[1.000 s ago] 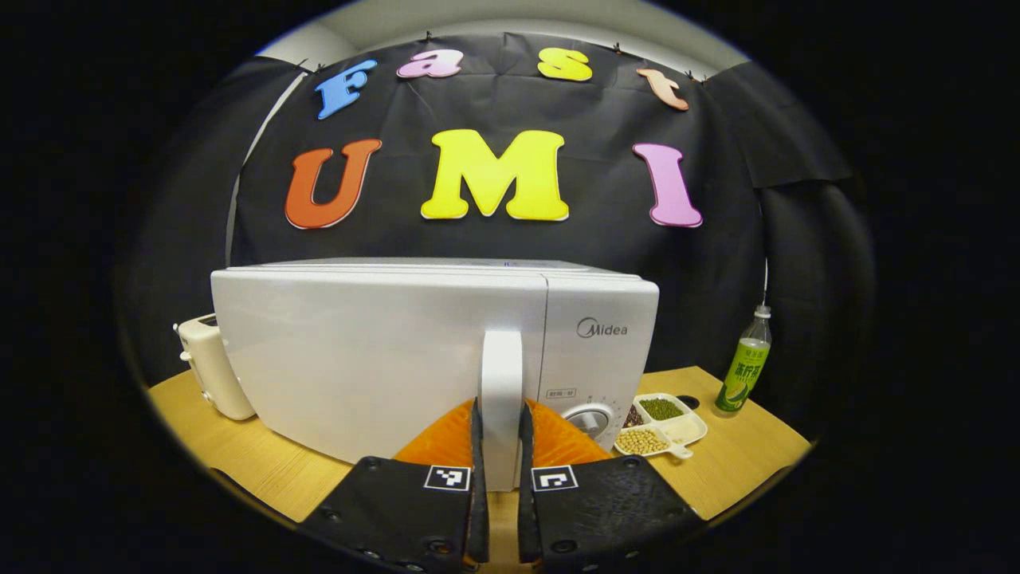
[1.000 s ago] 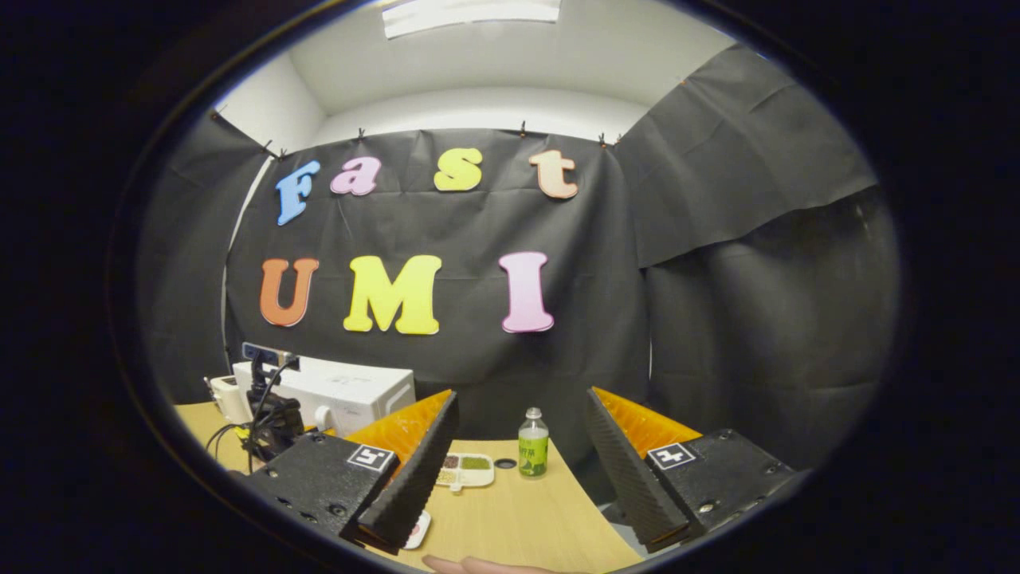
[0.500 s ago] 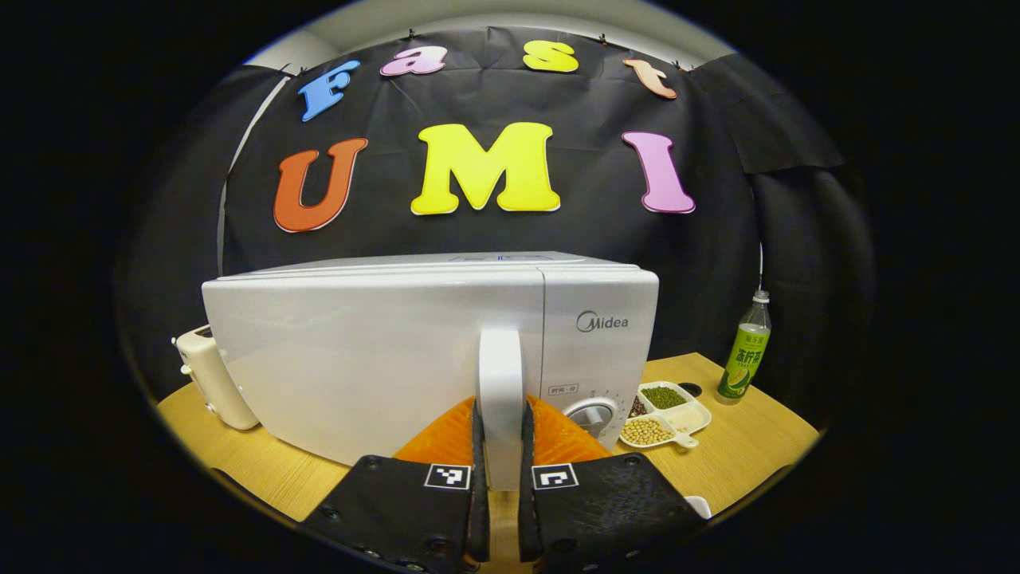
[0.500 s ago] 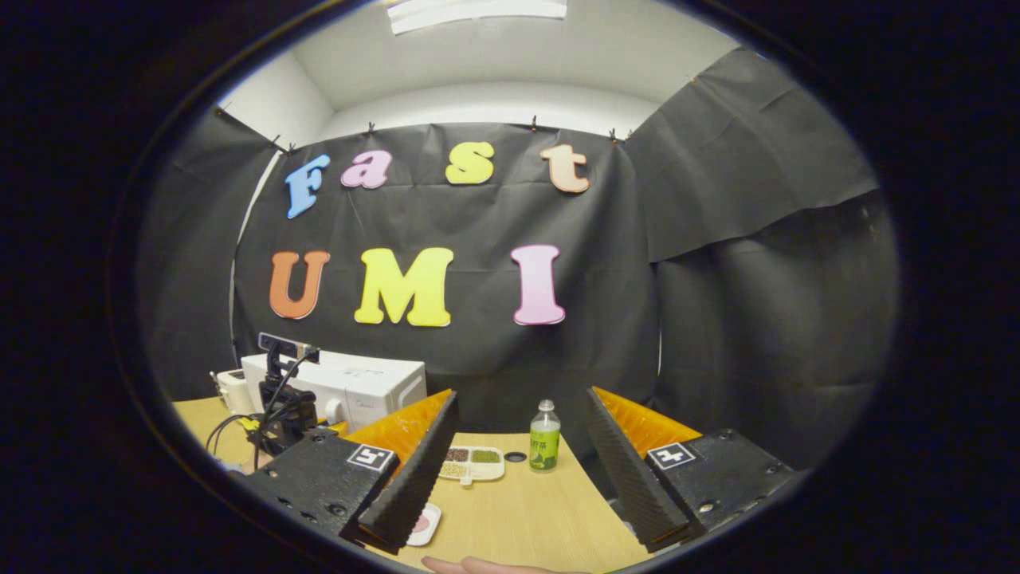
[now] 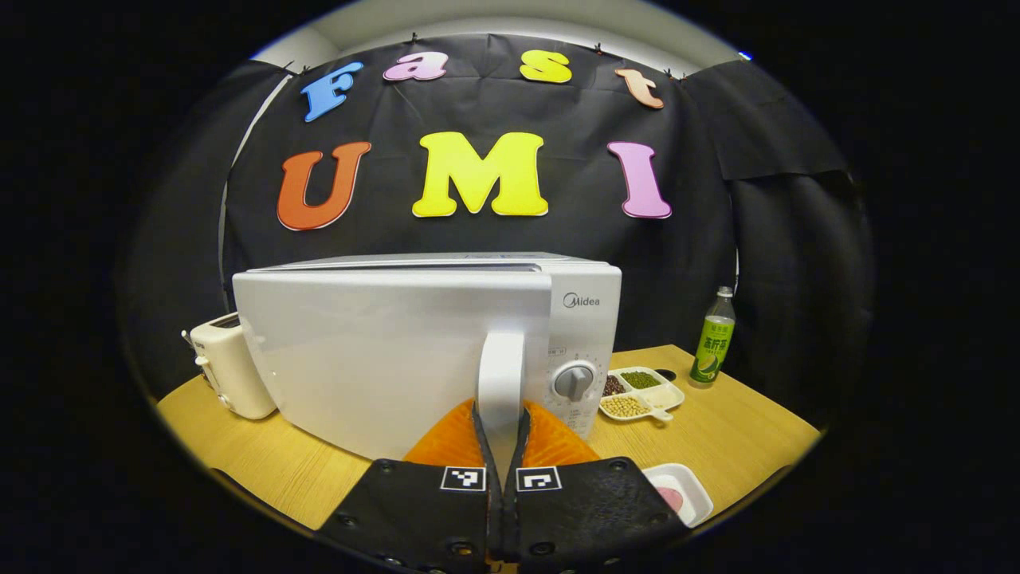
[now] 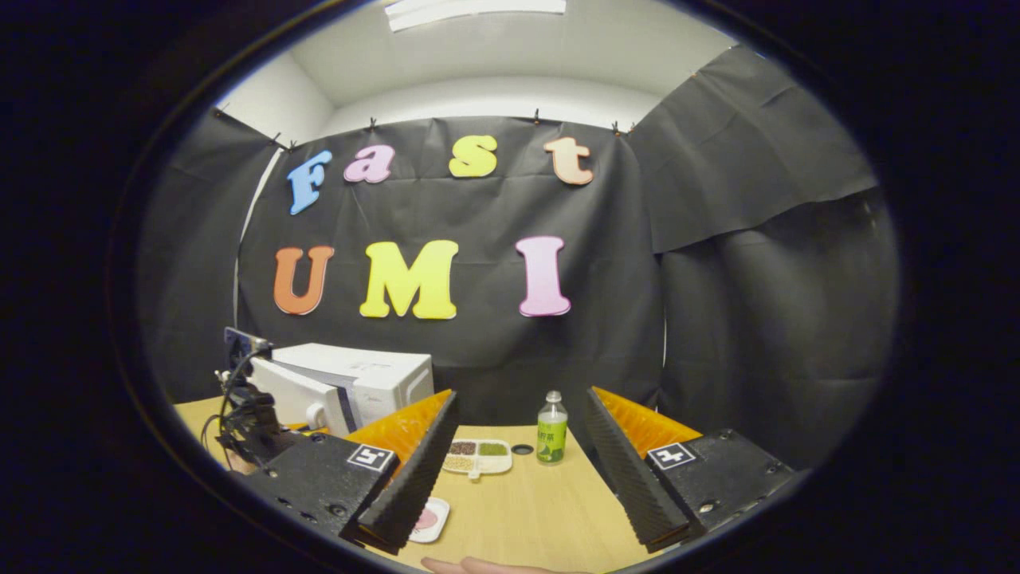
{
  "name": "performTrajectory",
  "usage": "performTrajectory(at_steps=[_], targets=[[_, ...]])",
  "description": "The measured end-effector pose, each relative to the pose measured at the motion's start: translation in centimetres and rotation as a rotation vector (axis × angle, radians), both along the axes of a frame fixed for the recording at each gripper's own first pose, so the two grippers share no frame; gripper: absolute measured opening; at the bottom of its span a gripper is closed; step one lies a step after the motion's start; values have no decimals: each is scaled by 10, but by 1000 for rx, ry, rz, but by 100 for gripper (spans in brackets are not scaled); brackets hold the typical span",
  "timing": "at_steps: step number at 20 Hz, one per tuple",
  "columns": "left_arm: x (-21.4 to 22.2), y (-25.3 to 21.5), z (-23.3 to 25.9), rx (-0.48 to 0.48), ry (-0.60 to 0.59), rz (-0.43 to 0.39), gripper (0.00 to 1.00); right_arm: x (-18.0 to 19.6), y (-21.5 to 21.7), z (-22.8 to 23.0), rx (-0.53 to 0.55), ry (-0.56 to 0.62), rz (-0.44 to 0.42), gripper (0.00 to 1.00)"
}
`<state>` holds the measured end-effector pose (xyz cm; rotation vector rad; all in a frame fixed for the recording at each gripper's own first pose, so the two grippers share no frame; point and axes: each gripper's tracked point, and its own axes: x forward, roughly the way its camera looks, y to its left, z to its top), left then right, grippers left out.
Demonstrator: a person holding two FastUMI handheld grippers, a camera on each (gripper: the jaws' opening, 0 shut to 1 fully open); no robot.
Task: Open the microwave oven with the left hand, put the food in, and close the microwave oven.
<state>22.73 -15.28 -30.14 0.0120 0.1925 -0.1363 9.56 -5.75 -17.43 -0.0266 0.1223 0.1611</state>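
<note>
The white microwave [image 5: 586,319] stands on the wooden table [image 5: 741,422], and its door [image 5: 374,359] is swung a little way out from the body. My left gripper [image 5: 500,421] is shut on the door's upright white handle [image 5: 500,367]. The food, a pink piece in a small white dish [image 5: 679,493], lies on the table to the right of that gripper. In the right gripper view the microwave [image 6: 374,379] shows its door ajar, with the left gripper [image 6: 249,414] at it. My right gripper [image 6: 518,474] hangs open and empty above the table, with the dish [image 6: 430,518] by its left finger.
A cream toaster [image 5: 227,371] stands left of the microwave. A divided tray of beans [image 5: 637,392] and a green bottle [image 5: 713,339] sit to its right, the tray [image 6: 478,458] and bottle [image 6: 551,430] ahead of the right gripper. A fingertip [image 6: 478,564] shows at the bottom edge.
The left gripper has pulled back on the handle, and the door has swung out from the microwave body. The right gripper has stayed open, its view shifting slightly.
</note>
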Motion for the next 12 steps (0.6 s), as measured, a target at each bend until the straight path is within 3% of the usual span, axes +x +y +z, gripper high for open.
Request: performTrajectory(at_steps=[6,7,10,11,12], targets=[[-70,48,3,8,-43,-39,0,-19,20,-7,7,40,21,100],[-80,55,3,9,-45,-50,5,-25,26,-6,10,39,29,100],[-99,76,4,-12,-44,-92,6,-39,43,0,12,25,52,100],[-105,85,3,-15,-39,-106,16,-43,50,2,10,20,63,100],[-111,93,5,-13,-44,-121,19,-47,56,5,5,15,74,100]])
